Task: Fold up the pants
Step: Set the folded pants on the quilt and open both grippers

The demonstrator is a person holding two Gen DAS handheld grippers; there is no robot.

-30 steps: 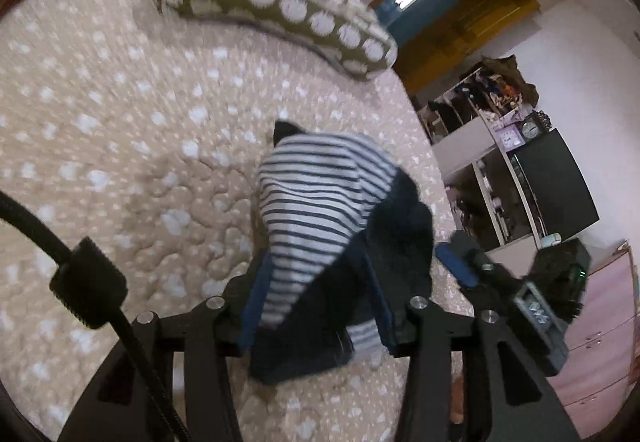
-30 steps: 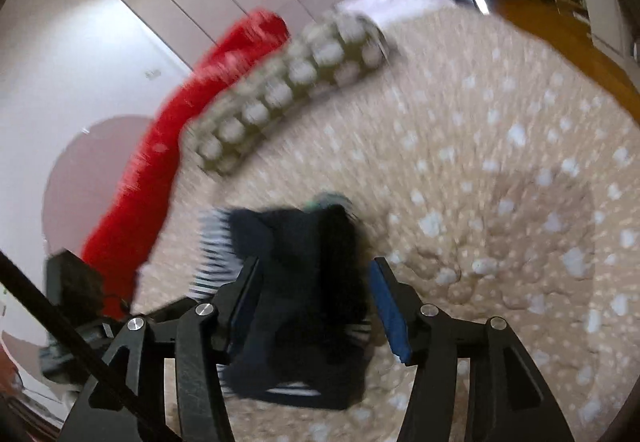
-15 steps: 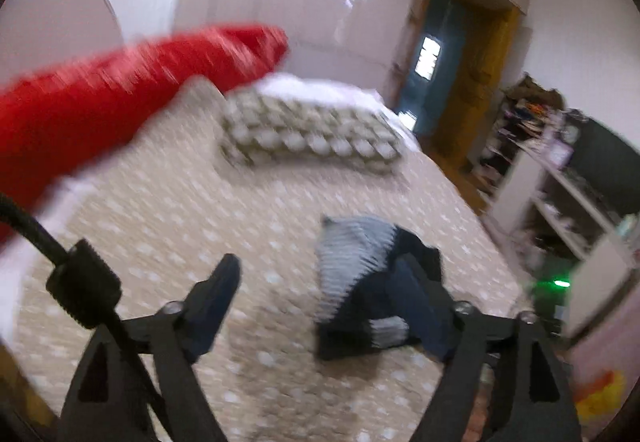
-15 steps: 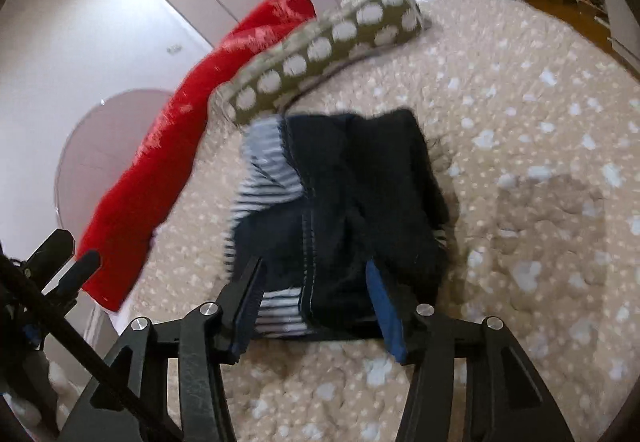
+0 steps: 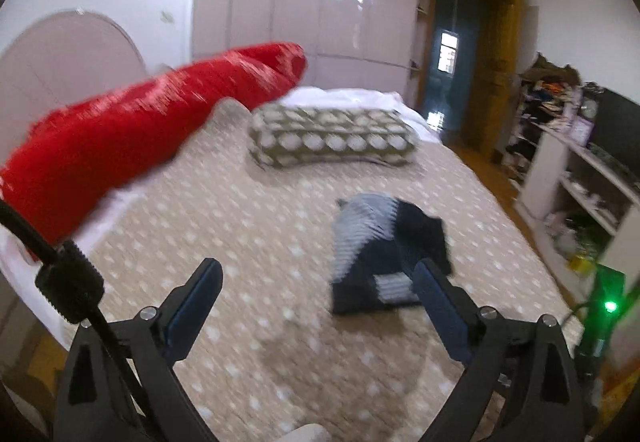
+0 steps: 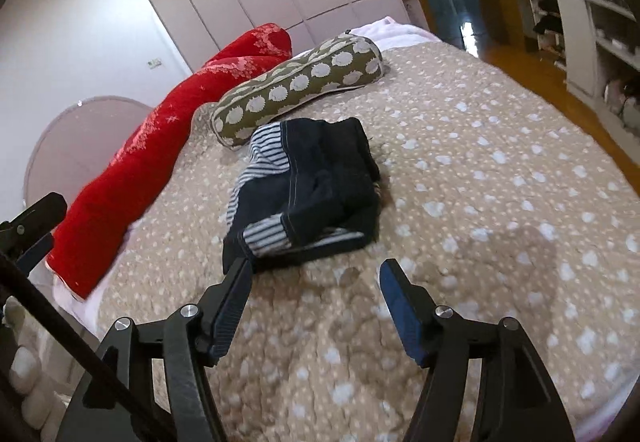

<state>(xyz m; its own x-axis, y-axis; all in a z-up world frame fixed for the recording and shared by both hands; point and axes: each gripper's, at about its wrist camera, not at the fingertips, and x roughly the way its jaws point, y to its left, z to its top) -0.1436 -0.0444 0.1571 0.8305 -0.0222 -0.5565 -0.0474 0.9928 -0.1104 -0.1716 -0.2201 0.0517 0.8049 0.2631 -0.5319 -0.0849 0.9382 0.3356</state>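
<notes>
The pants [image 6: 316, 181], dark navy with a striped lining, lie as a folded bundle on the beige spotted bedspread [image 6: 480, 169]. My right gripper [image 6: 316, 268] hovers just short of their near edge. Its jaws are opening and no cloth is between them. In the left wrist view the pants [image 5: 384, 254] lie ahead and to the right. My left gripper [image 5: 318, 270] is held back above the bed. Its jaws are still opening, wide apart, with nothing in them. Its right finger [image 5: 436, 290] overlaps the bundle's near corner in the picture.
A long red bolster [image 6: 172, 121] runs along the bed's left side. An olive pillow with white dots [image 6: 296, 85] lies just behind the pants. White shelves [image 5: 580, 193] with clutter stand past the bed's right edge, over a wooden floor [image 6: 532, 69]. Glossy wardrobe doors [image 5: 304, 1] fill the far wall.
Both grippers have let go of the pants and drawn back. The left one rose and swung up, so the room shows. The bundle now rests on the bed.
</notes>
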